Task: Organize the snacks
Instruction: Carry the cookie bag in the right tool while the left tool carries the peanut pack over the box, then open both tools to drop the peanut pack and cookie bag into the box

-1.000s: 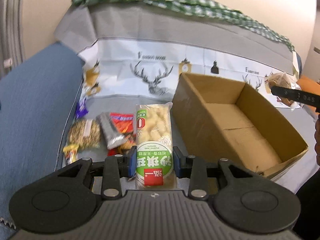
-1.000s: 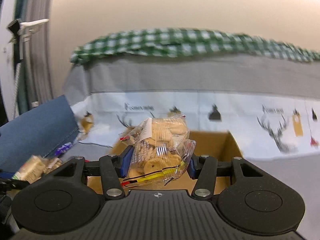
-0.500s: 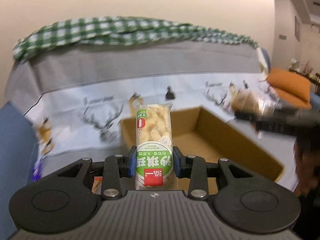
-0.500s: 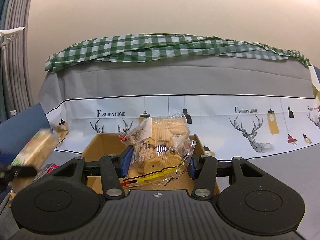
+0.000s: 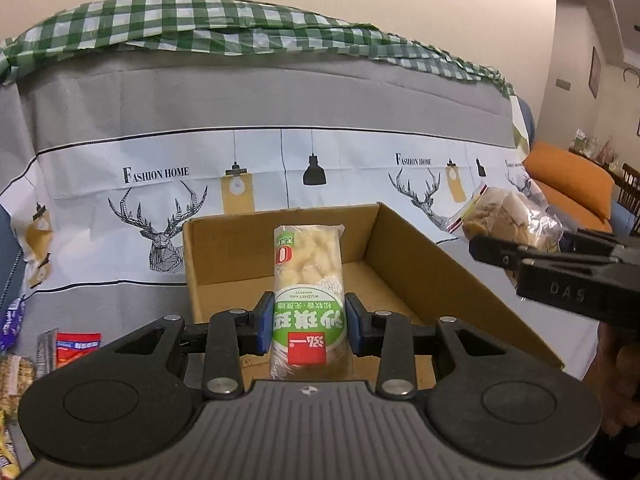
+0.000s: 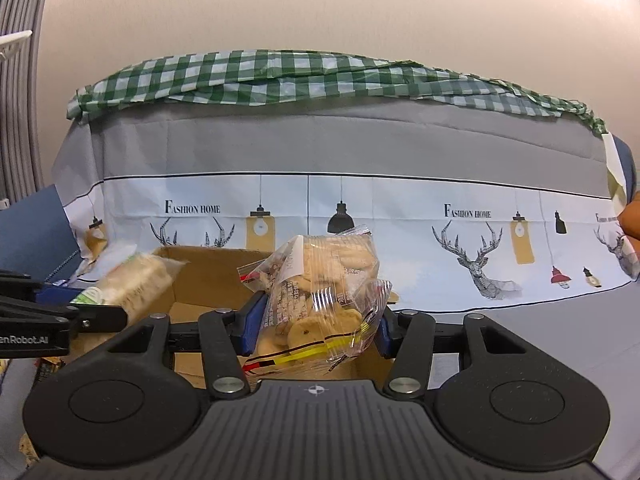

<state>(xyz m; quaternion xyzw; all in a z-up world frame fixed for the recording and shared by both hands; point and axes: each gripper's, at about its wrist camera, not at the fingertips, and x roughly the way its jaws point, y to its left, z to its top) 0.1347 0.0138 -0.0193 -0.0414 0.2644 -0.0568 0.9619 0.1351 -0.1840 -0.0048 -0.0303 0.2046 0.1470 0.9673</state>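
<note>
My left gripper [image 5: 308, 322] is shut on a long green-labelled snack pack [image 5: 307, 280] and holds it upright above the open cardboard box [image 5: 460, 280]. My right gripper [image 6: 314, 326] is shut on a clear bag of biscuits [image 6: 324, 292] at the box's near edge [image 6: 208, 260]. In the left wrist view the right gripper [image 5: 560, 264] and its biscuit bag [image 5: 508, 220] show at the right, beside the box. In the right wrist view the left gripper [image 6: 60, 312] and its pack [image 6: 132, 280] show at the left.
The box sits on a sofa covered with a grey and white deer-print cloth [image 5: 160, 184], green checked cloth [image 6: 280, 76] on top. Loose snacks [image 5: 76, 348] lie at the left of the box. An orange cushion [image 5: 568, 176] is at the far right.
Both grippers have swung toward the box with their packs still held. The left one left the snack pile and now faces the box's inside; the two grippers are closer together.
</note>
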